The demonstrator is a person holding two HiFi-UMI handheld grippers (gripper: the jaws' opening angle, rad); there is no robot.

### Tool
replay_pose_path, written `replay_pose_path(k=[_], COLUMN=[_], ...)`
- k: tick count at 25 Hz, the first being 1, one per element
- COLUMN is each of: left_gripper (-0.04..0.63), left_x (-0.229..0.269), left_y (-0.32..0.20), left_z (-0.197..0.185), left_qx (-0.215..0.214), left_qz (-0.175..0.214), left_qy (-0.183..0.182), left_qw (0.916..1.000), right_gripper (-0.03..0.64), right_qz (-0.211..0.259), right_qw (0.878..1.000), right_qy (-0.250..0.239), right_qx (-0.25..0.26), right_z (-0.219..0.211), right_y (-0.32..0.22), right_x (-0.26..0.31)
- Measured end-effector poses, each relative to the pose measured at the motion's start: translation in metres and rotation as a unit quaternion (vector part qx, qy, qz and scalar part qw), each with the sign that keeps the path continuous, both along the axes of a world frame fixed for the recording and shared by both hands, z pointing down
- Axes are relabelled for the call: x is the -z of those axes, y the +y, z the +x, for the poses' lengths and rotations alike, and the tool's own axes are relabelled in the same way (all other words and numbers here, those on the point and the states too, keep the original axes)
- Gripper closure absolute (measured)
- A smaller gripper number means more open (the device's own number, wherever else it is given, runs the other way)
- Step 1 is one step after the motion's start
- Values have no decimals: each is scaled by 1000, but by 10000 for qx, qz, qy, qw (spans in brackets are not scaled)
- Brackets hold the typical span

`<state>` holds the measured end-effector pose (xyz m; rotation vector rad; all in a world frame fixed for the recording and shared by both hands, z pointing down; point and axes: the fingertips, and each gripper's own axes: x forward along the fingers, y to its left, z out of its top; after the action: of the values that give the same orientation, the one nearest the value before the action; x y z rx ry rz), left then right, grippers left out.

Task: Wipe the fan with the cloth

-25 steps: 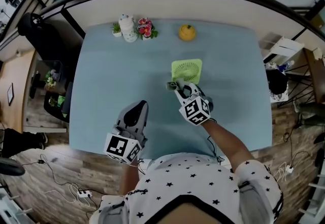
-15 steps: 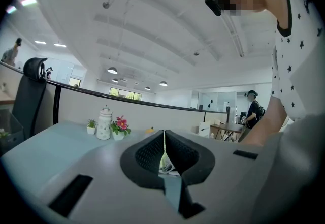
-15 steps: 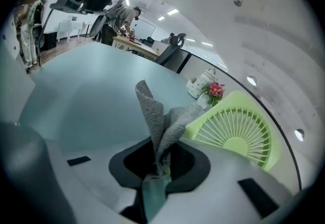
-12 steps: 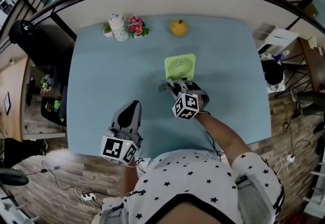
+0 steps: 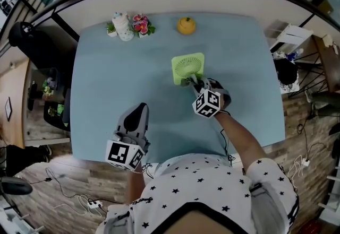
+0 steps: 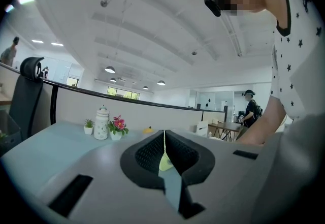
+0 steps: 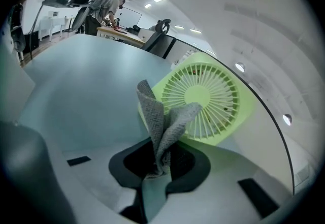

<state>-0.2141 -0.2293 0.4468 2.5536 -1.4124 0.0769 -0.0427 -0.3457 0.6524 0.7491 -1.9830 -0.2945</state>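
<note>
A small light-green square fan (image 5: 188, 68) lies flat on the pale blue table (image 5: 117, 84), its round grille (image 7: 205, 100) facing up. My right gripper (image 5: 195, 83) is at the fan's near edge, shut on a grey cloth (image 7: 162, 121). The cloth stands up from the jaws in folds and leans on the fan's near-left corner. My left gripper (image 5: 139, 113) rests low at the table's front left, away from the fan, jaws pressed together with nothing between them. In the left gripper view a sliver of the green fan (image 6: 163, 162) shows past the jaws.
At the table's far edge stand a white jar (image 5: 121, 26), a small pot of pink flowers (image 5: 141, 25) and a yellow-orange fruit-shaped object (image 5: 185, 26). A partition wall runs behind the table. An office chair (image 5: 24, 36) stands off the left side. Cables lie on the wooden floor.
My right gripper with the cloth has moved right and forward to the fan's near edge, bringing the cloth onto it. The left gripper has stayed put.
</note>
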Motion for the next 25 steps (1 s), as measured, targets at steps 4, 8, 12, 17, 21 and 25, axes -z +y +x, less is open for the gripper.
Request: replay_pose_path(k=[4,8,12,17,21,25], left_gripper=[563,565,565,565,565,565], left_x=[0,1,3,4,4,9], left_y=[-1,-1,-1,0,2,5], left_z=[-1,1,2,2,6,11], left_qx=[-4,-30,-34,-32,-82,-150], left_qz=[6,21,28,48,56,124], left_qy=[-14,-11,9,12,-18,-17], left_qw=[10000,10000,10000,10000,9999,9998], right_gripper=[566,566,566,566,565,565], right_qz=[10,22,-1,35,57,163], right_qw=[9999,9997,9997,9986,9878,9820], right_qy=[53,83,65,-429,-1381,-1518], right_qx=[-140,-219,-232,-317,-713,-1109], right_z=[14,20,20,10,3,19], right_y=[-3,-2,-2,10,19,14], right_x=[-1,-2,0,19,54,65])
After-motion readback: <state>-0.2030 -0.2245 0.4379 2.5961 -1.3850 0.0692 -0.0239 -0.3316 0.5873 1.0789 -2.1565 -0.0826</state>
